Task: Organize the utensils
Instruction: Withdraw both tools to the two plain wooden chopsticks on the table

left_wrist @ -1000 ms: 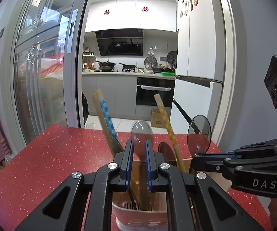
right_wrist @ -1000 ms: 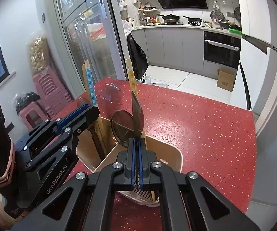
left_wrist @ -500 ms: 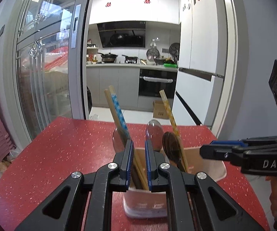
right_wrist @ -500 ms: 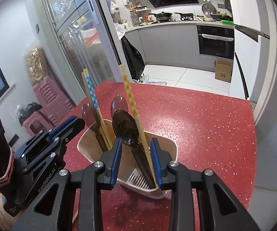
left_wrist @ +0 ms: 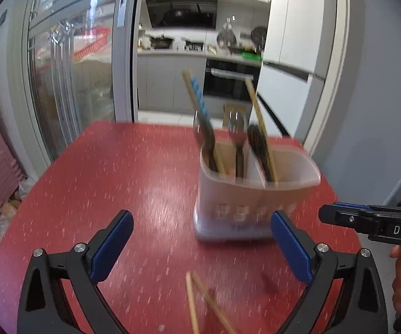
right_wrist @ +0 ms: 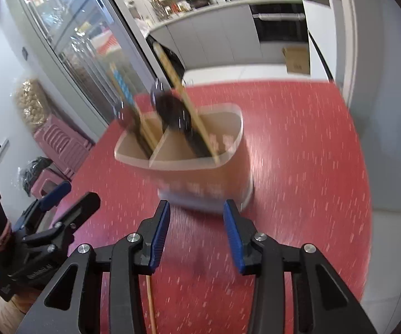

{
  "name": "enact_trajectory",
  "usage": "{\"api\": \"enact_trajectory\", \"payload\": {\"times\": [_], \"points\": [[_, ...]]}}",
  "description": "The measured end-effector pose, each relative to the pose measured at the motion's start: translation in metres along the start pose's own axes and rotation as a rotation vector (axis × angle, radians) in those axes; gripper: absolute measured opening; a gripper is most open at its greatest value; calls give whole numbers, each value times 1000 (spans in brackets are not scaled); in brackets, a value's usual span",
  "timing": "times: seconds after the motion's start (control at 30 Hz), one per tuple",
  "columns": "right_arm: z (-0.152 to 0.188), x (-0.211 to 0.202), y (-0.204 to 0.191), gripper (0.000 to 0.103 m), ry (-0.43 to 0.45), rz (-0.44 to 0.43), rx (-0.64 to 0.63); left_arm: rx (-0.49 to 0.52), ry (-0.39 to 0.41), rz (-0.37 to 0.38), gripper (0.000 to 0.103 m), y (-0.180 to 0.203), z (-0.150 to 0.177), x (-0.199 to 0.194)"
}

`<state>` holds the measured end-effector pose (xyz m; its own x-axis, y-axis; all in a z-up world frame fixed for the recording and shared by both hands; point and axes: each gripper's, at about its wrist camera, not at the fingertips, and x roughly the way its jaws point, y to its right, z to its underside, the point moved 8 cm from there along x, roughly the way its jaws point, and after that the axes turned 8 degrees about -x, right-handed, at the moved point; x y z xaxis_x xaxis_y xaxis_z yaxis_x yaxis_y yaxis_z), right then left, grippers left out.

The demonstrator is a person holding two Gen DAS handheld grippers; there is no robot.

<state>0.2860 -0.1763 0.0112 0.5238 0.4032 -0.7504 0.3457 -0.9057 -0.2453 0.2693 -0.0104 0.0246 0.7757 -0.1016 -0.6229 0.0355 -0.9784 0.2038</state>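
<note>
Left wrist view: task looks mostly done, not finished. Going L to R: left gripper (left_wrist: 201, 239) has its fingers spread as wide as they go, jaws just opened, nothing between them, only bare red tabletop (left_wrist: 103, 183). Near edge, between the fingers, a pair of loose wooden chopsticks (left_wrist: 200, 300) lies flat on the tabletop, crossed at a shallow angle, not yet in the caddy. Further back and right, the beige utensil caddy (left_wrist: 253, 194) stands upright w/ a divider: left compartment holds blue-patterned chopsticks (left_wrist: 200, 103) plus a dark spoon (left_wrist: 204, 133) and a clear one (left_wrist: 236, 133); right compartment holds a dark spoon (left_wrist: 257, 144) and a yellow-patterned chopstick (left_wrist: 258, 117). Far right, right gripper (left_wrist: 367, 217) comes in from the side, a hand on its grip.

Right wrist view: its fingers (right_wrist: 158, 233) are partly spread, jaws just opened further, empty, w/ the caddy just beyond the tips. A thin chopstick (right_wrist: 150, 303) shows low between them.

Left to do, I'd judge: pick up the loose pair and drop it in. Obstacles: handles already in the caddy lean and crowd the openings; both grippers sit close together near the loose pair. Pics are motion-blurred, so fine detail is unsure. Beyond the tabletop: glass door, pink stools, kitchen.
</note>
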Motion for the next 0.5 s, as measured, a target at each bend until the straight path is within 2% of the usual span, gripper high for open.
{"api": "enact_trajectory", "payload": {"times": [0.1,0.2,0.27,0.3,0.5], "points": [[26,7,-5,45,-47,11,9,7,-59,-29,103,-9,25,-3],[50,13,-12,51,-88,13,20,5,-107,-36,103,-18,46,-6],[65,16,-17,62,-110,14,22,5,-134,-49,103,-24,58,-7],[71,16,-17,64,-116,14,22,5,-149,-57,103,-28,65,-7],[102,28,-33,64,-185,29,-5,28,-228,-127,103,-53,103,-9]]}}
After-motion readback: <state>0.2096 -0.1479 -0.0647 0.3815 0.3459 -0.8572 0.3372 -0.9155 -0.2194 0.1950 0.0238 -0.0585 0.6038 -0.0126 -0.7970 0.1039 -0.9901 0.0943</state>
